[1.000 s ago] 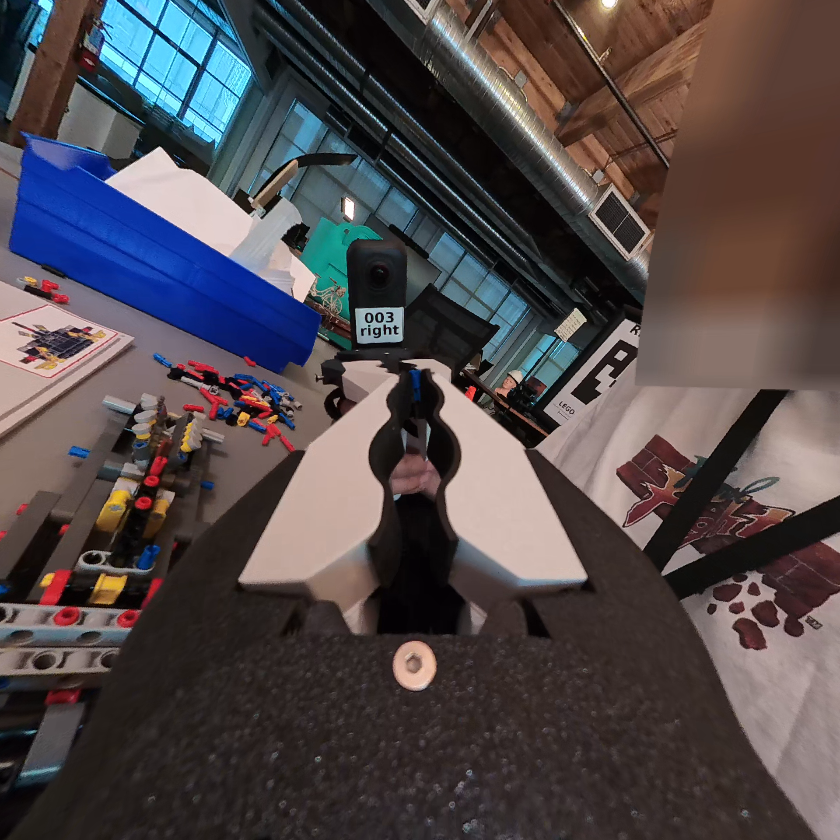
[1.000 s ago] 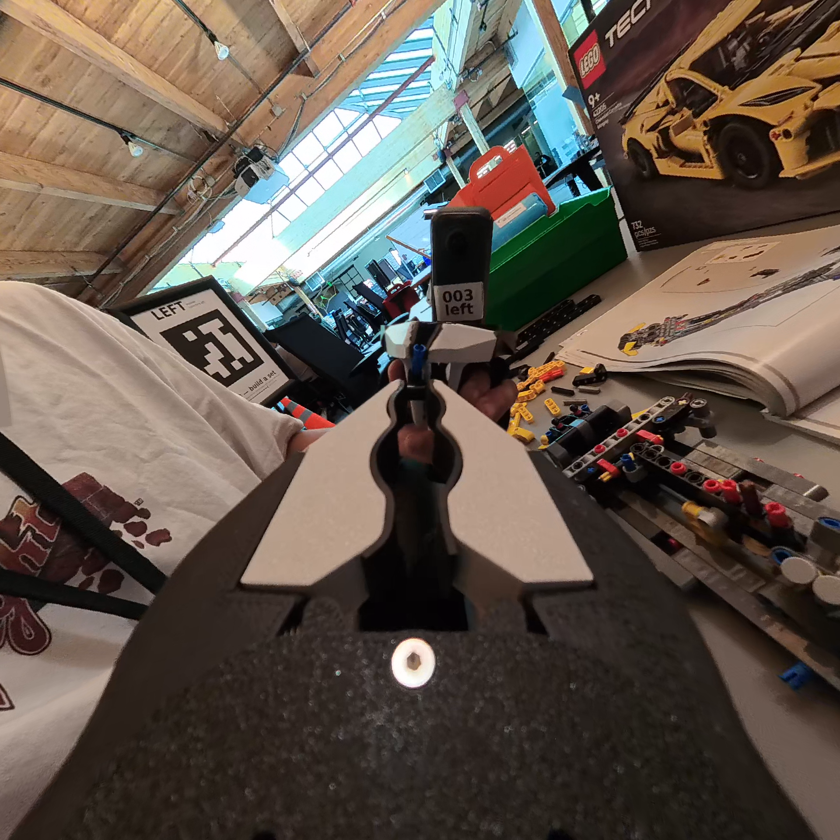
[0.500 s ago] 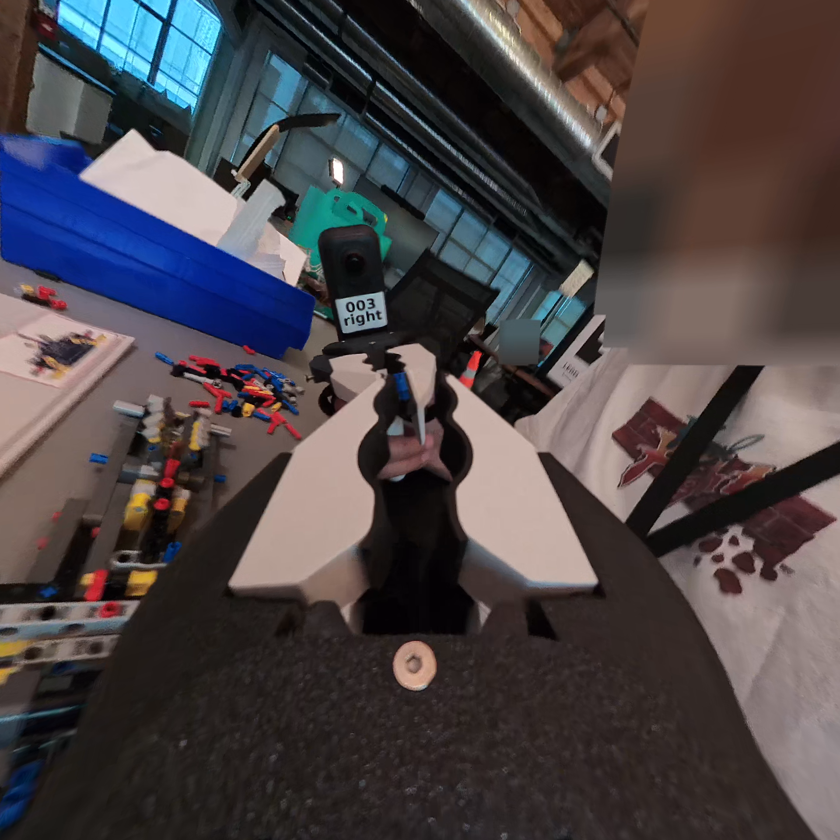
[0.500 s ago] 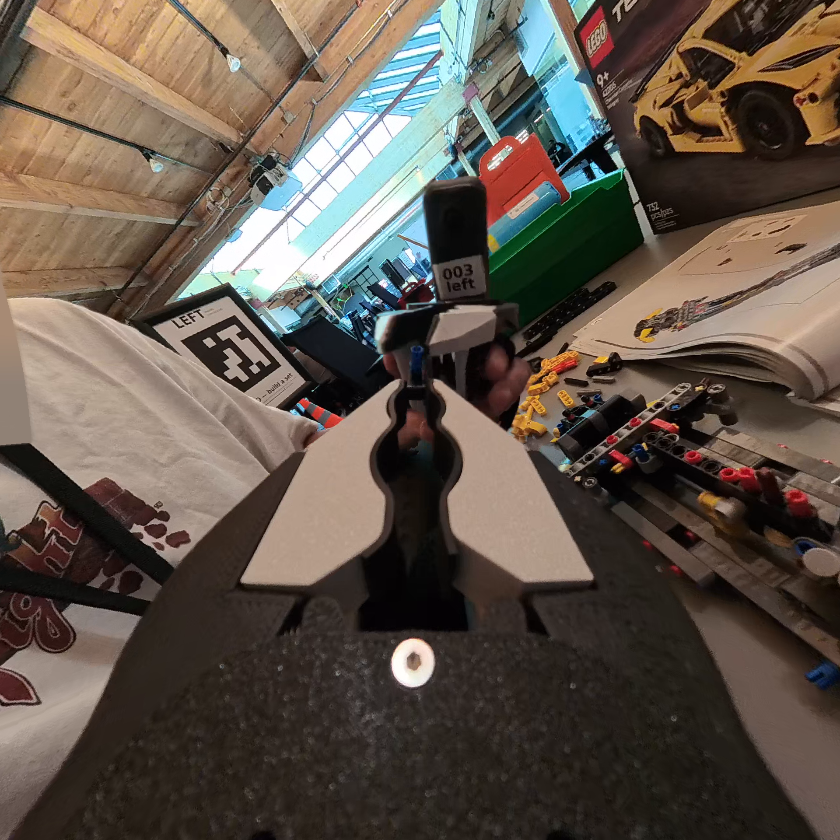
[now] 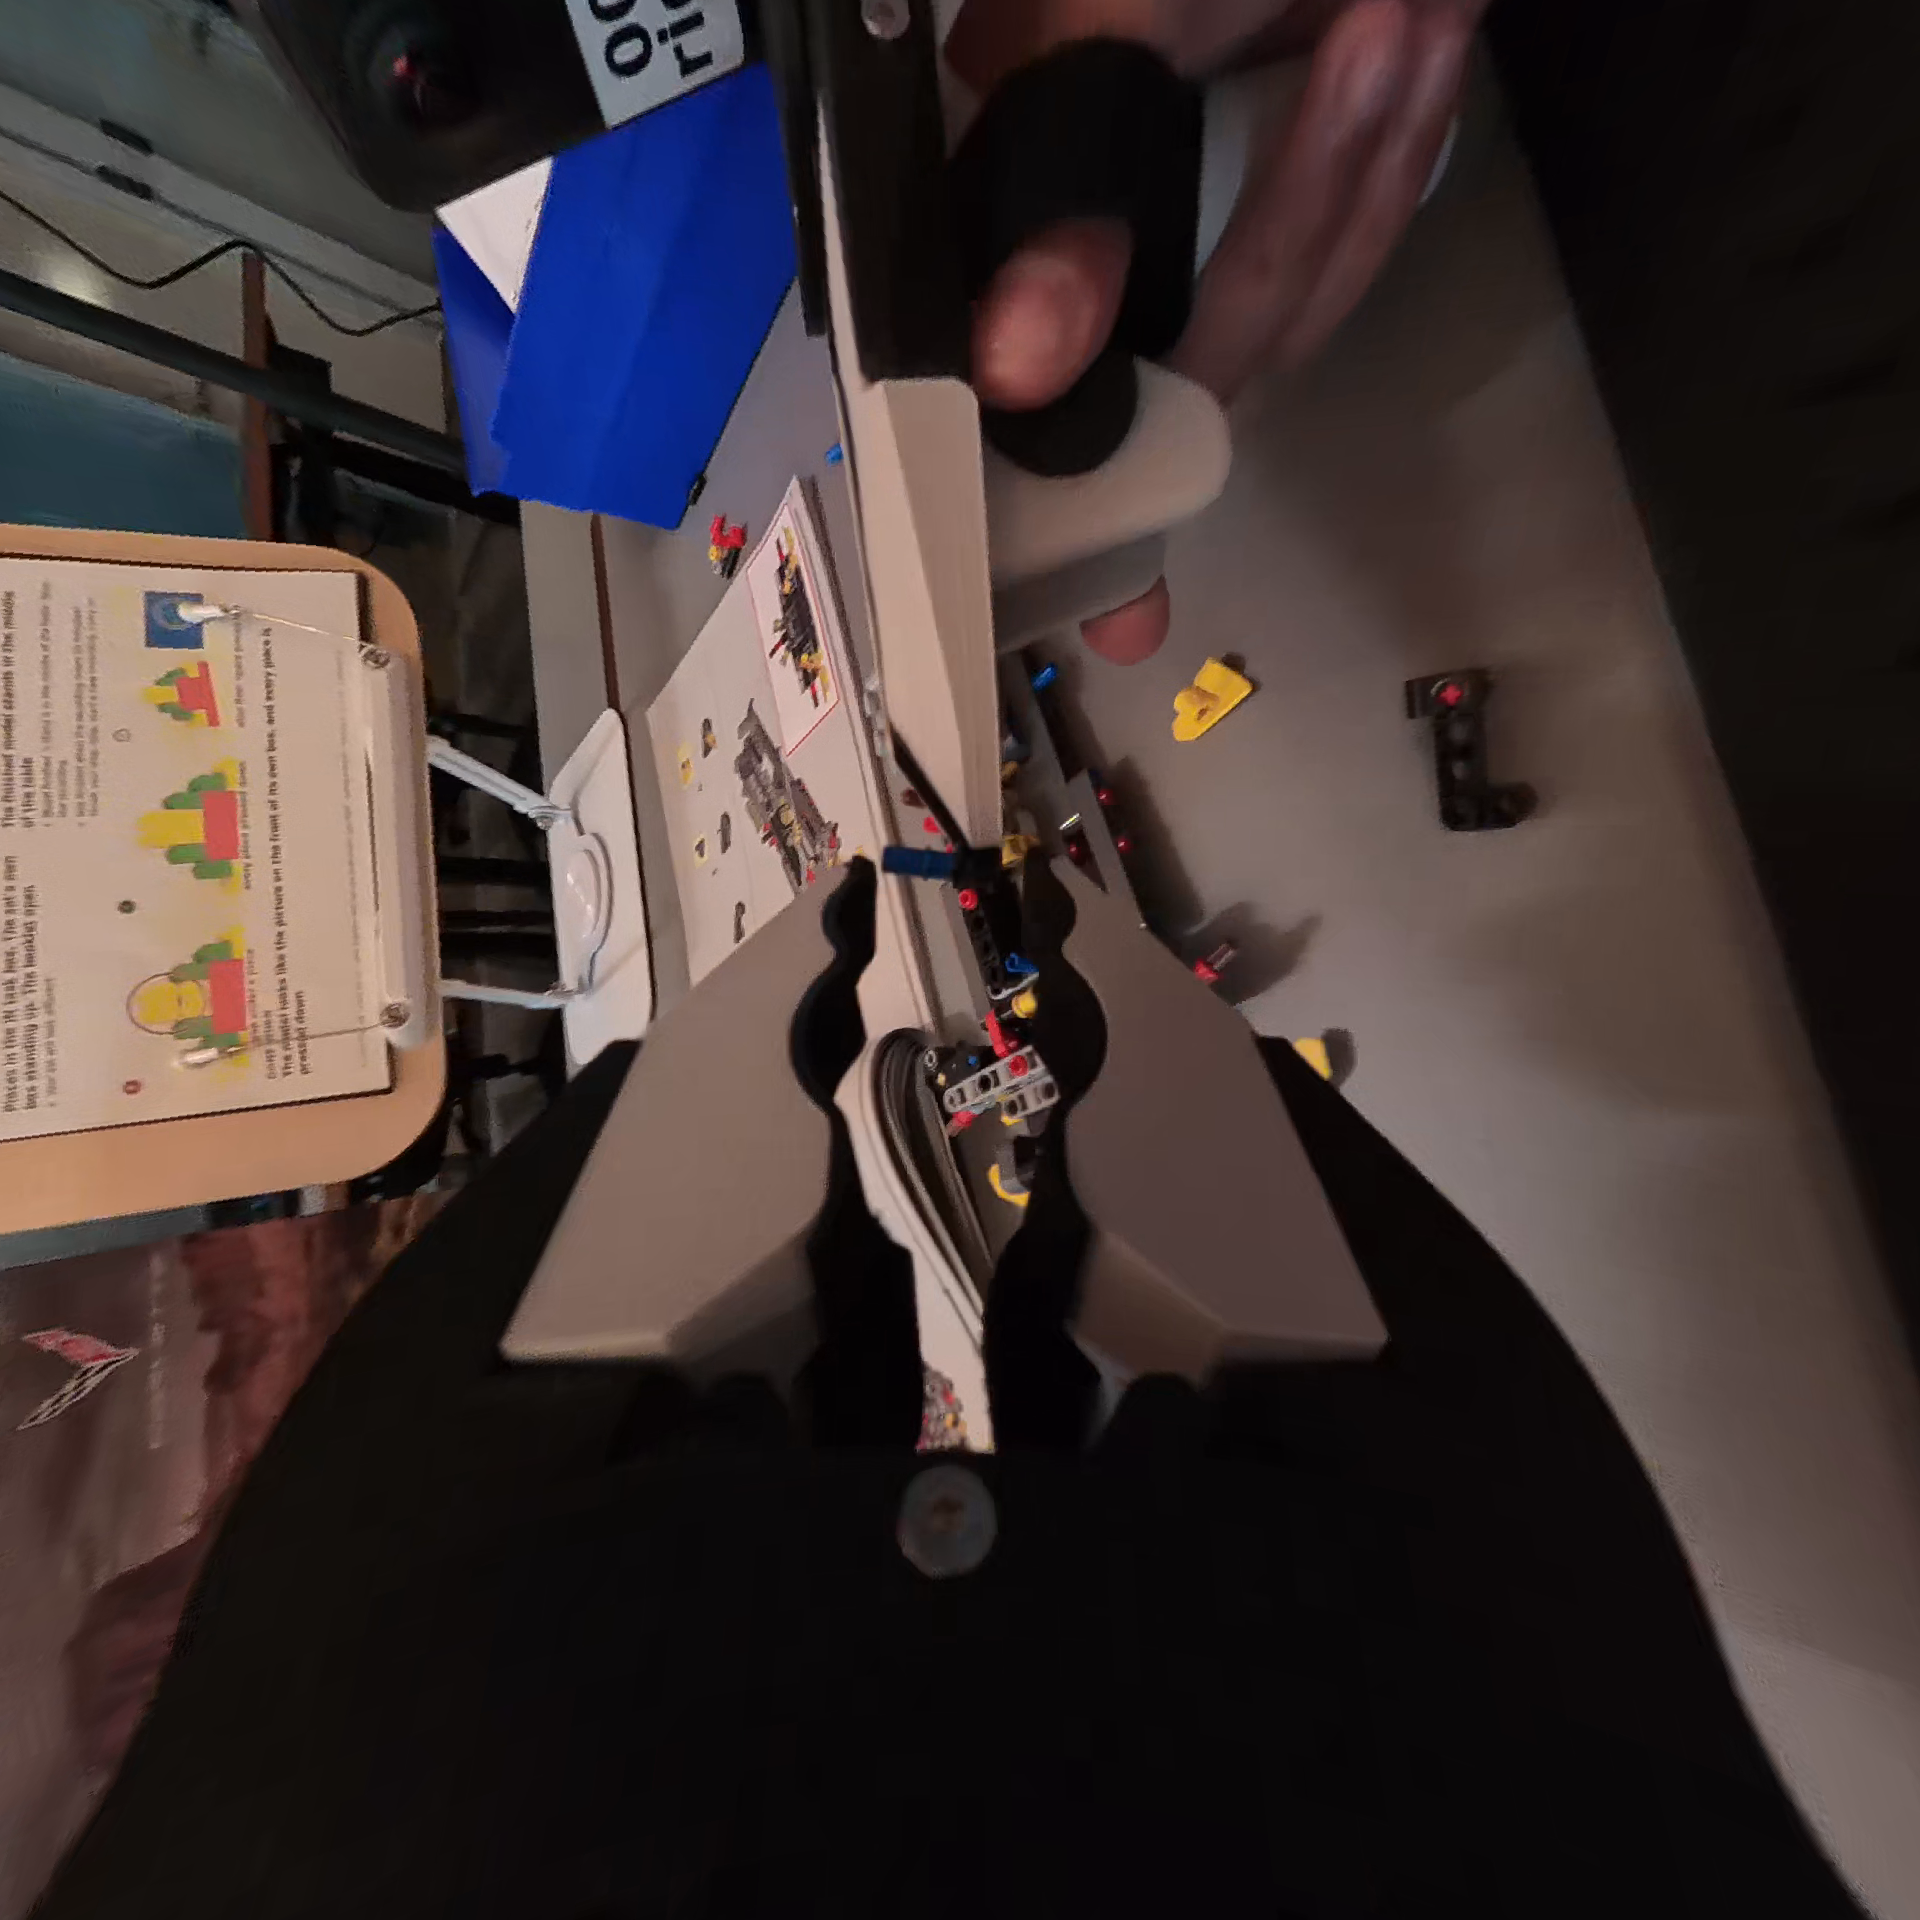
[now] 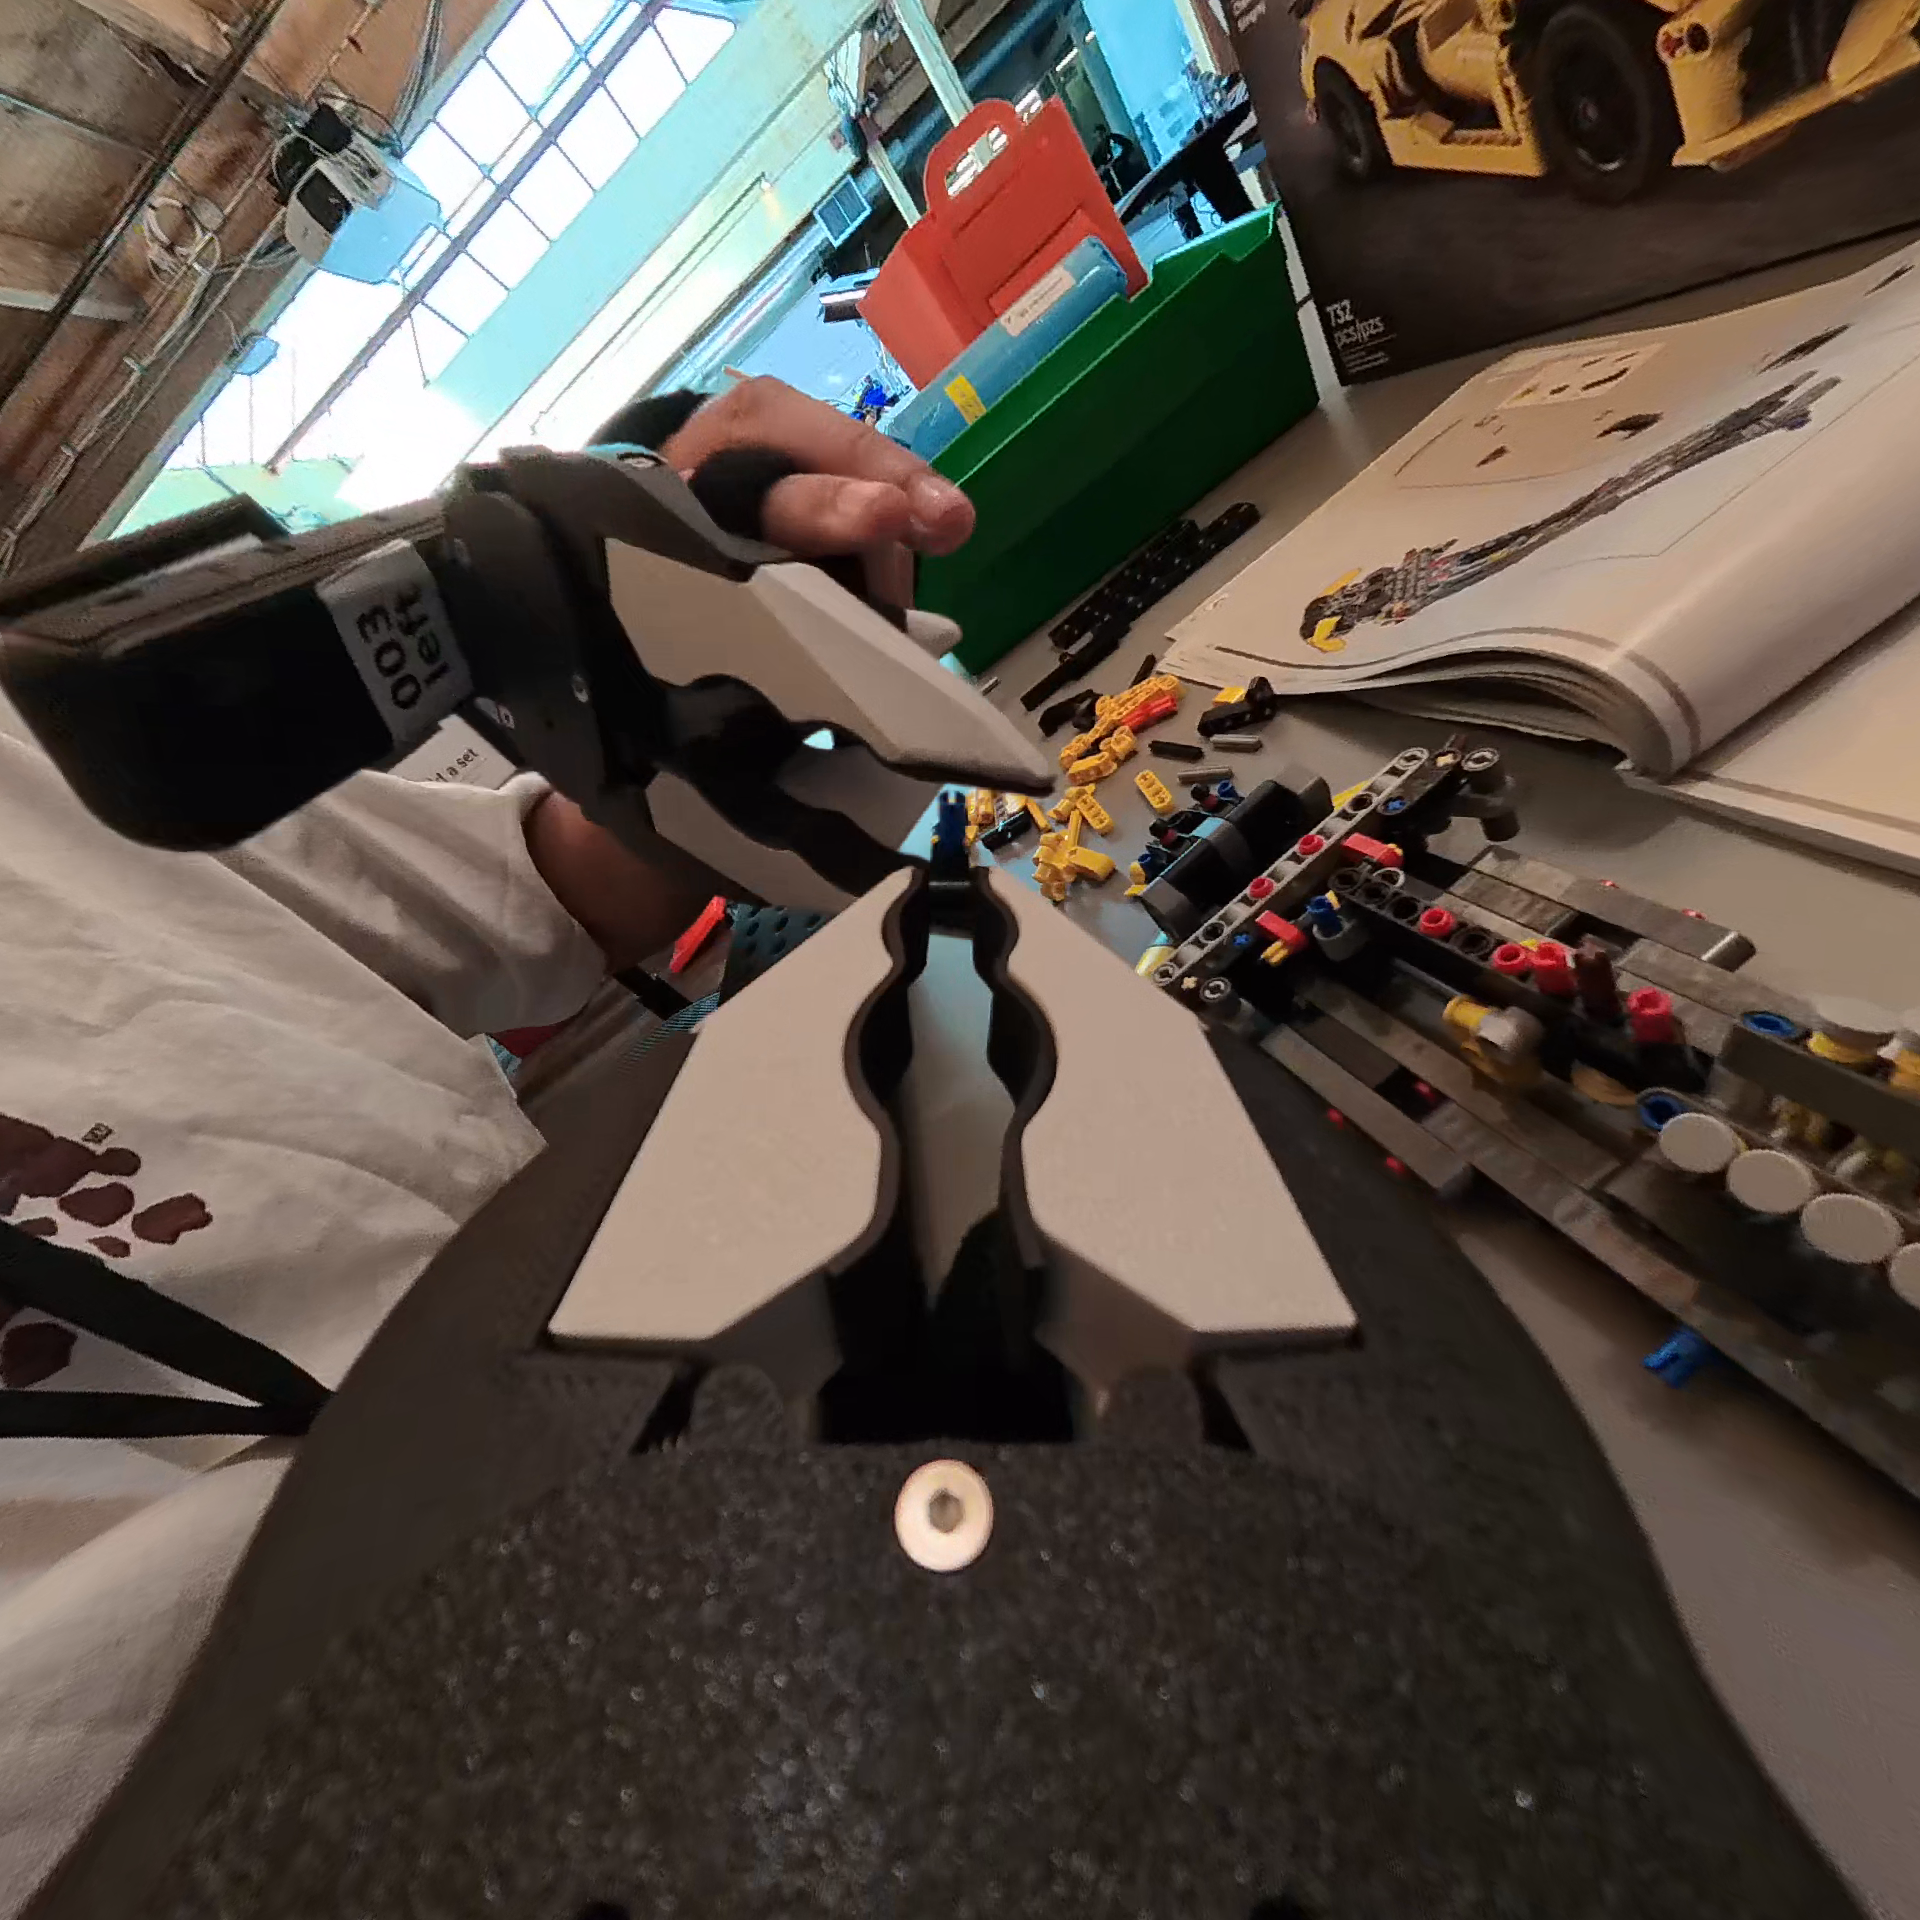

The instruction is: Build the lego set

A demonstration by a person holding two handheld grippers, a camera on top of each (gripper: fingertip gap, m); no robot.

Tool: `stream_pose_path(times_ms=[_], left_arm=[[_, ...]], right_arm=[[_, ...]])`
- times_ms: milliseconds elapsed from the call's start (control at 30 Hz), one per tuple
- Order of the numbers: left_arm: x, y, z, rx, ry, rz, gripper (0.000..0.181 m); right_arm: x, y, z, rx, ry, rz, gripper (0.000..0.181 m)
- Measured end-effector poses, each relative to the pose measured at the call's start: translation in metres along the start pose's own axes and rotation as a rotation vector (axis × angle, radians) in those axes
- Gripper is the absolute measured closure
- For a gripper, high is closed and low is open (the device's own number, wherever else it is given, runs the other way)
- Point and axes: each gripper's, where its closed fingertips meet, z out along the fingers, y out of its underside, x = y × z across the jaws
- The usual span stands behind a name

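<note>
My right gripper [image 6: 951, 883] is shut on a small black piece with a blue pin [image 6: 945, 831] sticking out past its tips. My left gripper [image 5: 951, 878] is open and rolled on its side; the blue pin [image 5: 909, 860] lies across the gap between its tips. In the right wrist view the left gripper [image 6: 971, 821] comes in from the left, jaws apart around the pin. The long dark lego chassis [image 6: 1507, 997] with red, blue and yellow pins lies on the table to the right. It also shows between my left fingers [image 5: 997, 1039].
An open instruction book [image 6: 1558, 582] lies behind the chassis, with the set's box [image 6: 1558, 156] and a green bin [image 6: 1122, 416] beyond. A pile of yellow pieces [image 6: 1101, 748] sits ahead. A blue bin [image 5: 623, 312], a black L-shaped beam [image 5: 1465, 758] and a yellow piece [image 5: 1205, 696] lie on the table. Left and right tips are no more than a few centimetres apart.
The two grippers were raised, tip to tip, both shut around the blue-pinned piece. Now both are lowered toward the table, the left has rolled sideways and opened, and the right still holds the piece.
</note>
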Motion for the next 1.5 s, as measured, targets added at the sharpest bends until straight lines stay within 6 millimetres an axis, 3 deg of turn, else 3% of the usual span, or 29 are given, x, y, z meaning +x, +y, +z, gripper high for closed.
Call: stream_pose_path(times_ms=[100, 533, 800, 933, 1167, 1500], left_arm=[[-0.002, 0.0, 0.003, -0.012, -0.026, 0.004, 0.164], [-0.003, 0.004, 0.006, -0.1, -0.091, 0.134, 0.164], [-0.003, 0.003, 0.009, -0.057, -0.06, 0.03, 0.164], [-0.003, 0.005, 0.01, -0.091, -0.122, 0.14, 0.162], [0.002, 0.01, 0.012, -0.134, -0.108, 0.182, 0.164], [-0.003, 0.007, 0.011, -0.115, -0.09, 0.029, 0.164]], right_arm=[[0.002, 0.0, 0.0, -0.001, 0.01, -0.001, 0.175], [0.006, 0.003, -0.001, -0.009, 0.026, 0.02, 0.175], [0.007, 0.001, -0.002, 0.003, 0.011, 0.06, 0.175], [0.008, 0.003, -0.001, -0.01, 0.024, 0.053, 0.175], [0.011, 0.009, 0.001, -0.041, 0.044, 0.052, 0.175], [0.008, 0.002, -0.002, 0.006, -0.006, 0.105, 0.175]])
